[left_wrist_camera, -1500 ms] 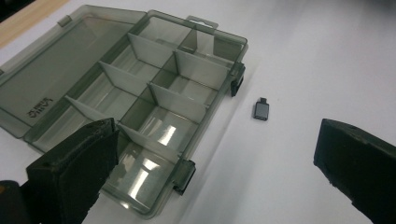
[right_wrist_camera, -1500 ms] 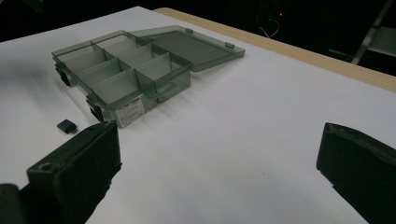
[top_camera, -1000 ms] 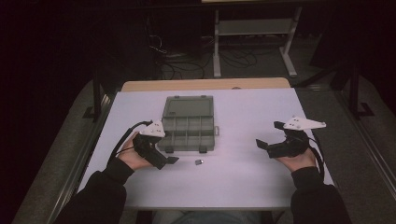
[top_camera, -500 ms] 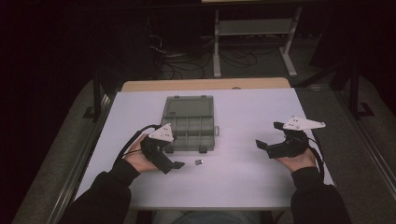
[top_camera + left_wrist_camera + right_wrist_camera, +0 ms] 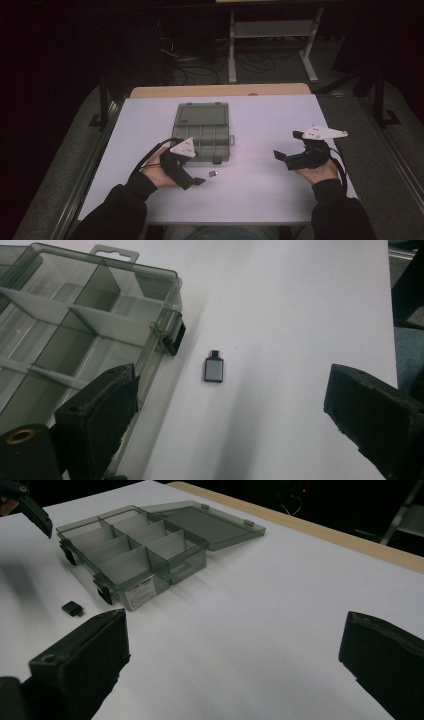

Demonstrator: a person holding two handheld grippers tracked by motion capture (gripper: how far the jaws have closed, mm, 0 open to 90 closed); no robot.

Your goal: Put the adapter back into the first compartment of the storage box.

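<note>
a dark room is surrounding a white desk [image 5: 280,200], with a pale wooden strip along its far edge and a metal frame and loose cables sitting on the floor beyond. a clear grey compartment box [image 5: 202,135] is lying open near the middle of the desk, toward the far edge, its lid folded flat behind it and its dividers showing bare compartments. a small dark adapter [image 5: 213,173] is lying flat on the desk just beside the box's near edge, close to one of its black latches, touching neither the box nor anything else. the left tool [image 5: 196,182] is hovering near the adapter on the person's side, pointing toward it; its jaws have just been closing a little, yet they are standing wide apart with nothing between the pads, and in the left gripper view the adapter [image 5: 214,369] is sitting ahead of the gap. the right tool [image 5: 282,159] is hanging over the desk toward the right edge, well apart from the box, its jaws spread wide and gripping nothing.
</note>
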